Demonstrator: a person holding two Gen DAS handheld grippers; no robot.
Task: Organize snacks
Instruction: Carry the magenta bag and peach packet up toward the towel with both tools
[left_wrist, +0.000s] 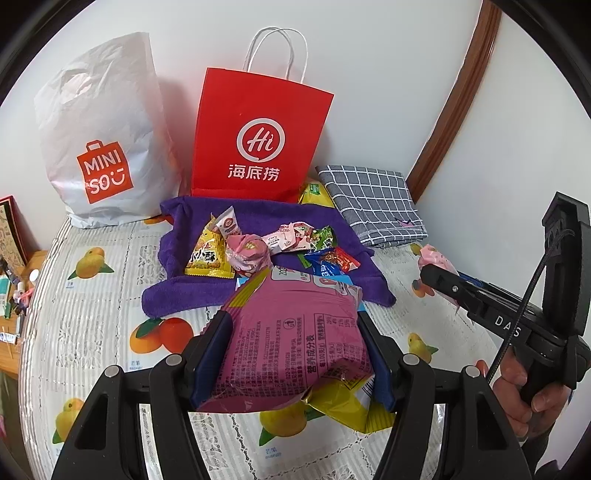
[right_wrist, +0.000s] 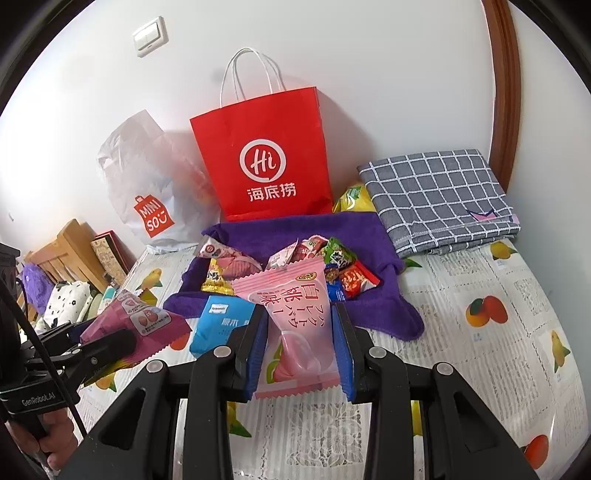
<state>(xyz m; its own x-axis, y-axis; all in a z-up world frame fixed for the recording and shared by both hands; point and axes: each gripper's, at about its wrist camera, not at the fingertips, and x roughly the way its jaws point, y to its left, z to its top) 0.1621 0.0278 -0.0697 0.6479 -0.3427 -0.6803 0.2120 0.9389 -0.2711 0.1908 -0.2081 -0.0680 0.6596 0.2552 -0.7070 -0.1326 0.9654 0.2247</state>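
My left gripper (left_wrist: 295, 350) is shut on a magenta and yellow snack bag (left_wrist: 295, 332), held above the table in front of a purple towel (left_wrist: 177, 295); it also shows in the right wrist view (right_wrist: 136, 325). My right gripper (right_wrist: 301, 350) is shut on a pale pink peach snack packet (right_wrist: 295, 317), also seen in the left wrist view (left_wrist: 436, 260). Several small snack packets (left_wrist: 258, 247) lie in a pile on the purple towel (right_wrist: 369, 306). A blue packet (right_wrist: 218, 325) lies at the towel's front edge.
A red paper bag (left_wrist: 258, 140) and a white Miniso plastic bag (left_wrist: 103, 147) stand against the wall behind the towel. A folded grey checked cloth (left_wrist: 373, 203) lies at the right, with a yellow bag (right_wrist: 352, 199) beside it. The fruit-print tablecloth (left_wrist: 92, 314) covers the table.
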